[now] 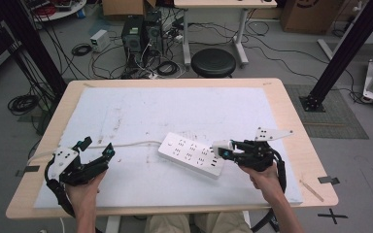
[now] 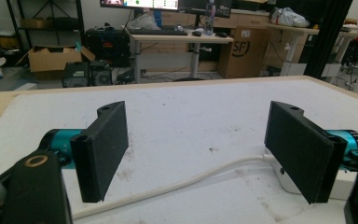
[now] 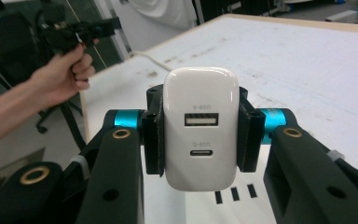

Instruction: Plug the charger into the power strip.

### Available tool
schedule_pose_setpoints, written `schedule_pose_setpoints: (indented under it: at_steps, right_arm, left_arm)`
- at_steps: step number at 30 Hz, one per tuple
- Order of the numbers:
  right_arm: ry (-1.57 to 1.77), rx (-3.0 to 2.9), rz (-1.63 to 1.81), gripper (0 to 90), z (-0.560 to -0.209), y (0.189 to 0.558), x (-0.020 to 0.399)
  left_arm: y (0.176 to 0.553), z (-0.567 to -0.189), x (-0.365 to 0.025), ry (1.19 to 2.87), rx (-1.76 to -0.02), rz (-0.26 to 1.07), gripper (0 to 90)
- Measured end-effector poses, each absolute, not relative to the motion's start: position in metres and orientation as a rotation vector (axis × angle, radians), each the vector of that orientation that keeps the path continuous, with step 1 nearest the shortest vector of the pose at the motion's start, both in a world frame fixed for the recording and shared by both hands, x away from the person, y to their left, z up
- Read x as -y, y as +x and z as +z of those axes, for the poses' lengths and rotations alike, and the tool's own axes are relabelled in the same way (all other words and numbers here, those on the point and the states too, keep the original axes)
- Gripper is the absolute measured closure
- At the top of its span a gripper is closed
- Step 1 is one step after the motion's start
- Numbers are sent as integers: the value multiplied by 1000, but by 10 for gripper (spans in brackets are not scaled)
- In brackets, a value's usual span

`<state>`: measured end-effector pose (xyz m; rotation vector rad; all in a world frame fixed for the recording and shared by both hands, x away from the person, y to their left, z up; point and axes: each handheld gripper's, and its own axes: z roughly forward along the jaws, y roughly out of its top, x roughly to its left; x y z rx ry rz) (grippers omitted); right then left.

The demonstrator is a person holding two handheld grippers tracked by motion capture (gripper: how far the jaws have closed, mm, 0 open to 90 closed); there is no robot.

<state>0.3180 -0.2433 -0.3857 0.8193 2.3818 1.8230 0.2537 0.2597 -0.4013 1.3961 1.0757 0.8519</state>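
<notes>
**Charger held over the power strip, other gripper empty**

Partly hidden, the white USB charger [image 3: 201,128] shows just its port face in the right gripper view: two ports, one above the other, with its sides covered by the jaws and its plug end out of sight. In the high view it is a small white block [image 1: 220,146] at the tip of the right gripper [image 1: 226,151], just over the near end of the power strip [image 1: 191,154]; whether the two touch cannot be told. The right gripper's jaws are closed firmly on the charger's two sides.

One power strip lies on the white mat [image 1: 141,111] that covers the bench [image 1: 291,121], right of centre. Its socket count is hard to read (three dark slots peek out below the charger in the right gripper view). One white cord [image 2: 177,184] runs from it leftward, and its far end is cut off at the bench edge.

The left gripper [image 1: 96,151] sits at the near left of the mat, jaws spread wide with nothing between them; the cord lies on the mat beneath that gap.
</notes>
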Motion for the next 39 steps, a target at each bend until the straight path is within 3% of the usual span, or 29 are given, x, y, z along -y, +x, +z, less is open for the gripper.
schedule_pose_setpoints:
  at_steps: [39]
  right_arm:
    - [756,-2873,1038,632,-364,374,191]
  left_arm:
    - [253,-411,-256,1364,-1090,874,215]
